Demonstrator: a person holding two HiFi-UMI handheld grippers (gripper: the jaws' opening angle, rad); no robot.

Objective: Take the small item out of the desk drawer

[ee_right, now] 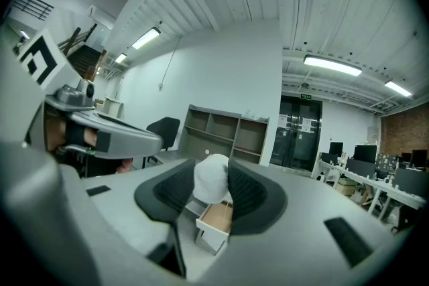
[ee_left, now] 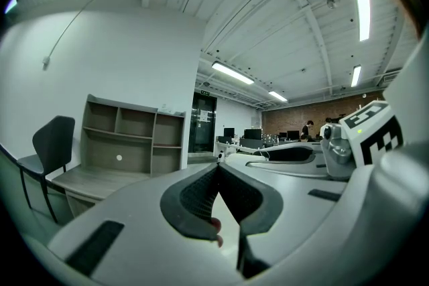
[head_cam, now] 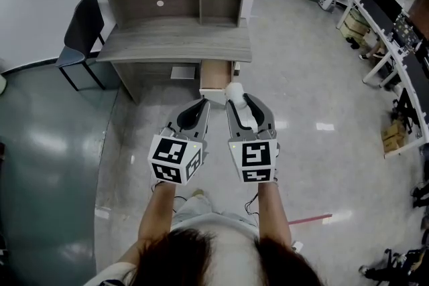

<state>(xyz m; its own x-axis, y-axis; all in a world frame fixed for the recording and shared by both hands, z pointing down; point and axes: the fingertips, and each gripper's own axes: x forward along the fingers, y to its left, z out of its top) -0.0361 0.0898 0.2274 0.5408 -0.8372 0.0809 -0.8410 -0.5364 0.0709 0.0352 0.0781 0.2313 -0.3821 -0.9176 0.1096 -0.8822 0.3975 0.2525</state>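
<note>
white item [ee_right: 210, 183] clamped in right hand-held gripper [ee_right: 213, 167], half hidden; left hand-held gripper [ee_left: 218, 167] closed, empty.

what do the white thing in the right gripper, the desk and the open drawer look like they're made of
White thing: likely soft cloth or foam, matte; its outline is rounded and lumpy between the pads.
Desk: grey wood-grain laminate, matte; streaked grain shows on the top.
Drawer: tan inside, perhaps bare wood or fibreboard, with a white front; too small to be sure.
</note>
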